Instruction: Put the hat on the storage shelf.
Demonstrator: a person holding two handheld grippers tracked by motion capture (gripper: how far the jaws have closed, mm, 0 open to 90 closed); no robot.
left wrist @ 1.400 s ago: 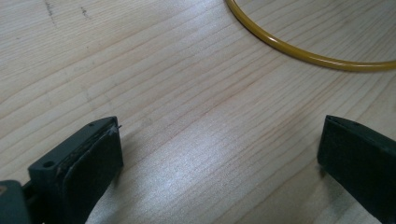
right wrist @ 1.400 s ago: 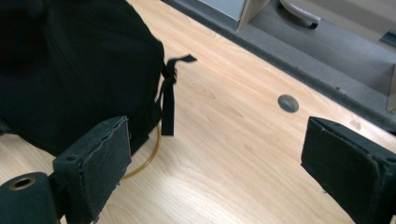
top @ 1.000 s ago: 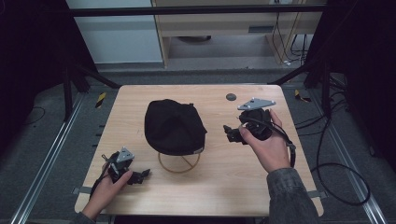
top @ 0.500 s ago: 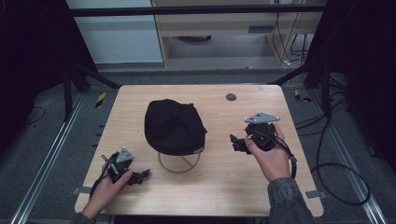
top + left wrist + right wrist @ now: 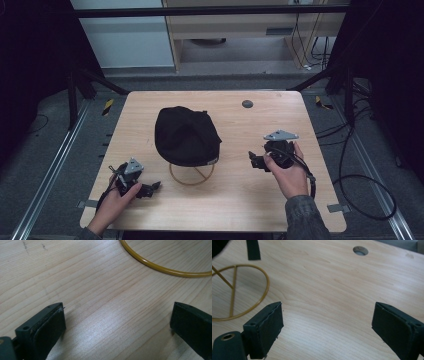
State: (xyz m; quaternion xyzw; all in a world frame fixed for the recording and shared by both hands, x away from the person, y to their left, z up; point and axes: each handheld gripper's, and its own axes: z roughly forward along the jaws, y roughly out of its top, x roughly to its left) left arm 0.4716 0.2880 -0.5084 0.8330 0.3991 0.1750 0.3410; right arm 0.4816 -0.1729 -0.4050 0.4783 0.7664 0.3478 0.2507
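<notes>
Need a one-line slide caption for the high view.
Black cap on a gold wire stand mid-table, open left gripper and right gripper held low on either side.

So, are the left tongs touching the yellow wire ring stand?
Apart. In the left gripper view, bare wooden table lies between the open left tongs and the yellow wire ring stand.

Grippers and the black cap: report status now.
Left gripper open, empty, low on the table. Right gripper open, empty, right of the stand. Black cap sits on the gold wire stand, untouched. Nothing between grippers and cap.
</notes>
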